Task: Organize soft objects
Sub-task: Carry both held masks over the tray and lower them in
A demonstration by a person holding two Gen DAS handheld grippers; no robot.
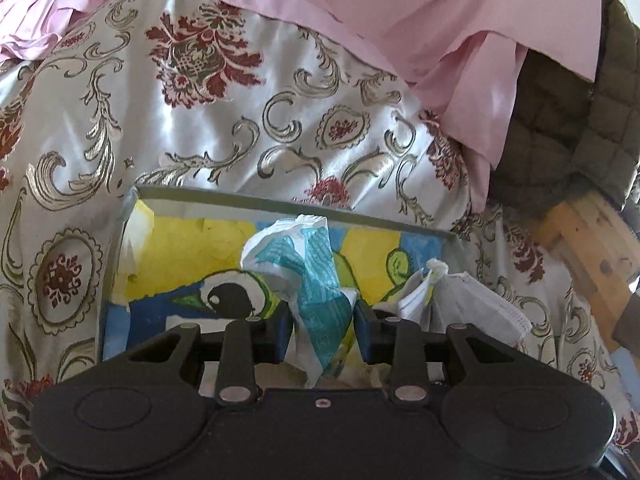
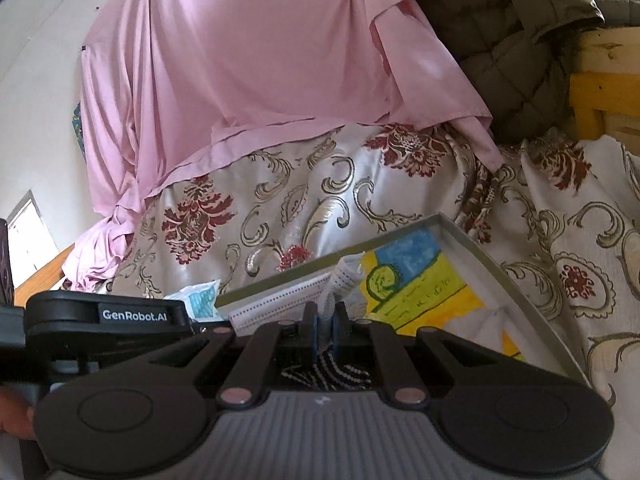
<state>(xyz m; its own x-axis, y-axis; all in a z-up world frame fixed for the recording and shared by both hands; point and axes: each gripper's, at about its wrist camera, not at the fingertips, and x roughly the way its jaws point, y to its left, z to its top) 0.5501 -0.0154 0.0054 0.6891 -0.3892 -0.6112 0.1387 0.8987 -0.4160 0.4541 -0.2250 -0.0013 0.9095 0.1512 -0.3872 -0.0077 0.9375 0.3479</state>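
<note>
Plainly, both things in hand are feather-light and floppy. The left gripper (image 1: pixel 322 322) has its jaws clamped on a crumpled white-and-teal printed soft packet (image 1: pixel 316 272), which stands bunched between the pads and droops below them, hanging over the shallow grey-rimmed box with a yellow, blue and green cartoon bottom (image 1: pixel 280 200). The right gripper (image 2: pixel 326 322) has its jaws almost together, pinching a thin fold of a white pleated face mask (image 2: pixel 276 300) that lies across the near rim of the same box; a small twisted scrap of white printed paper (image 2: pixel 346 274) stands just beyond it.

The box rests on a bed covered with a shiny cream satin spread patterned in gold scrolls and dark red flowers (image 1: pixel 224 128), with a pink sheet (image 2: pixel 260 60) and an olive quilted jacket (image 2: pixel 508 40) heaped behind.

Neither item should resist or break, I judge, but both will sag, fold and may cling to the pads on release. The packet's slick film could slip; a grip at its bunched middle looks safest. The mask is best held by its pleated body or edge rather than an ear loop.
</note>
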